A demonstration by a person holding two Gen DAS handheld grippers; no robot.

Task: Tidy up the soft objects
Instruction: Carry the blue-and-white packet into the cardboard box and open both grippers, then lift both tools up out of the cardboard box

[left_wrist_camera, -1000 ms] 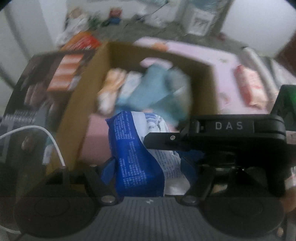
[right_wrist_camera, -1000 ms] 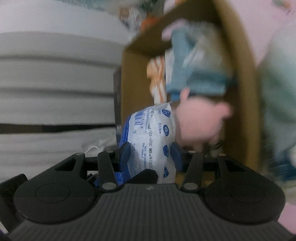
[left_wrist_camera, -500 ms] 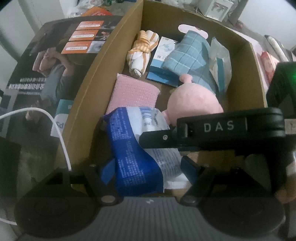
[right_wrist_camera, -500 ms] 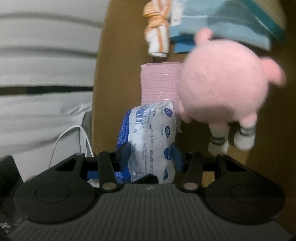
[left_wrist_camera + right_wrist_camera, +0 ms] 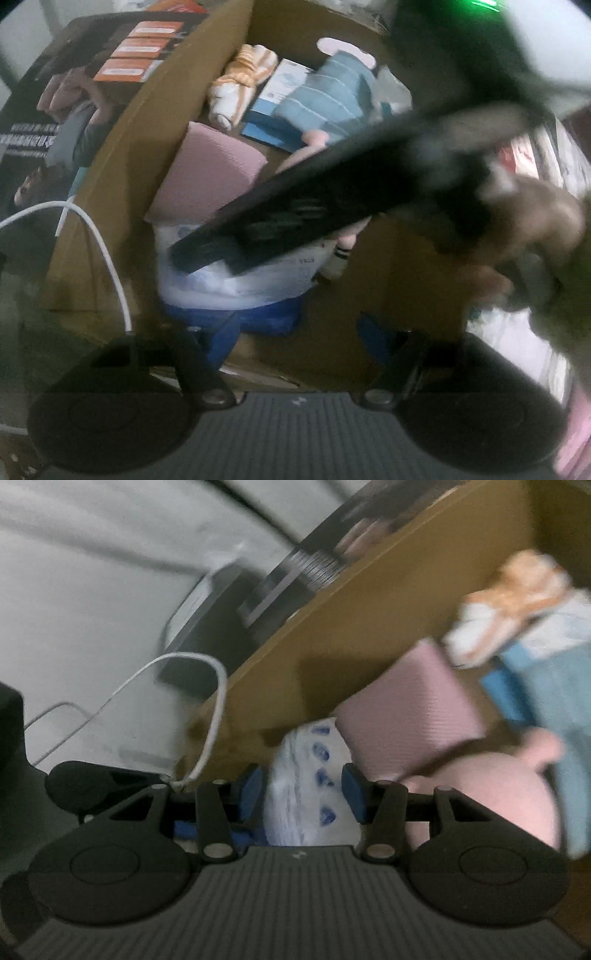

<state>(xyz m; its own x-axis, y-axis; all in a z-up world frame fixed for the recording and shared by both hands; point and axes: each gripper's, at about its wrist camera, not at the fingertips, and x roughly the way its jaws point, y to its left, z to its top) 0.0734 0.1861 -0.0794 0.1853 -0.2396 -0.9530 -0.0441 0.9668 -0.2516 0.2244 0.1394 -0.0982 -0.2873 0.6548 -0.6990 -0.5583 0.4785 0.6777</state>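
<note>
Both grippers (image 5: pixel 295 339) (image 5: pixel 303 794) lowered the packet (image 5: pixel 310 786) into the box (image 5: pixel 122 155), right clamped, left closing unclamped; release next at 6 o'clock.

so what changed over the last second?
The blue-and-white plastic packet went down into the cardboard box. The left hand-held gripper let go, though its jaws have since narrowed; the right hand-held gripper rolled, gripping throughout. Box contents unchanged.

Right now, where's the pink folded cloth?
In the left wrist view, the pink folded cloth lies inside the cardboard box, against its left wall, above the blue-and-white packet.
</note>
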